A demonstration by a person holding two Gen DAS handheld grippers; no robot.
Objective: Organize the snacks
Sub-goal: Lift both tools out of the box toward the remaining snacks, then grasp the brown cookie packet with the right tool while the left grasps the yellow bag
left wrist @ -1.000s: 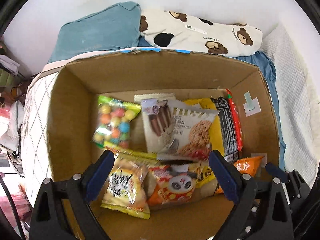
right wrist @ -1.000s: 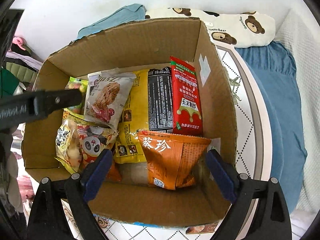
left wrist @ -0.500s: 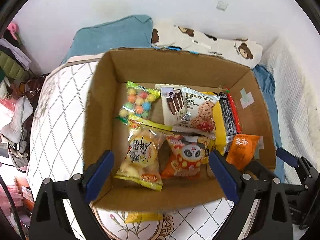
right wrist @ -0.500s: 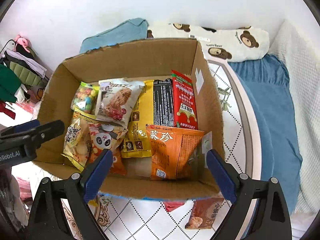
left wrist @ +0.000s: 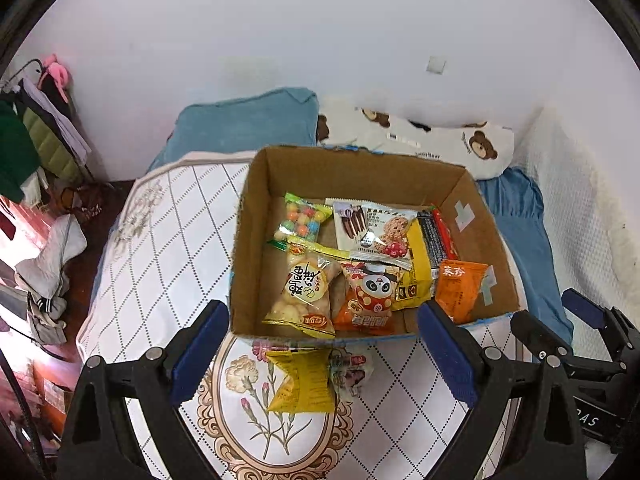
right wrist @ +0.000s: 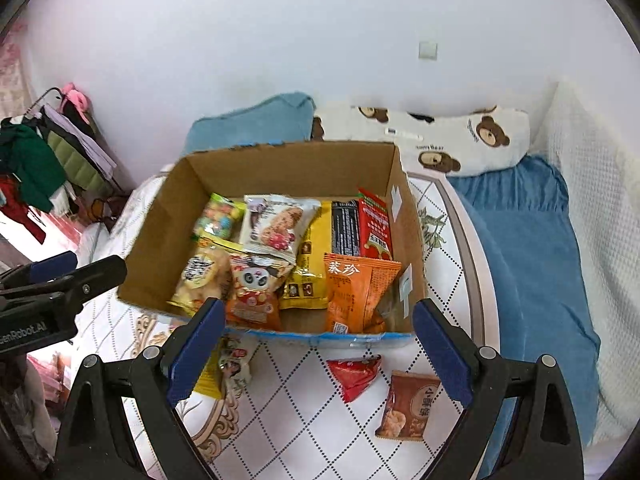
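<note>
An open cardboard box (left wrist: 256, 200) (right wrist: 156, 248) sits on the quilted mattress and holds several snack packs, among them an orange pack (left wrist: 460, 288) (right wrist: 352, 292) and a panda pack (left wrist: 368, 296). In front of the box lie a yellow pack (left wrist: 302, 380), a small white pack (left wrist: 352, 368) (right wrist: 236, 360), a red triangular pack (right wrist: 354, 374) and a brown pack (right wrist: 410, 404). My left gripper (left wrist: 324, 352) is open and empty above the yellow pack. My right gripper (right wrist: 318, 348) is open and empty above the loose packs.
A blue pillow (left wrist: 244, 124) and a bear-print pillow (left wrist: 440, 140) lie behind the box against the white wall. A blue blanket (right wrist: 532, 248) covers the bed to the right. Clothes (left wrist: 24, 140) hang at the left, beyond the mattress edge.
Both grippers have pulled back and up from the box. The box now looks smaller, and the loose packs in front of it have come into view. Both grippers stay open.
</note>
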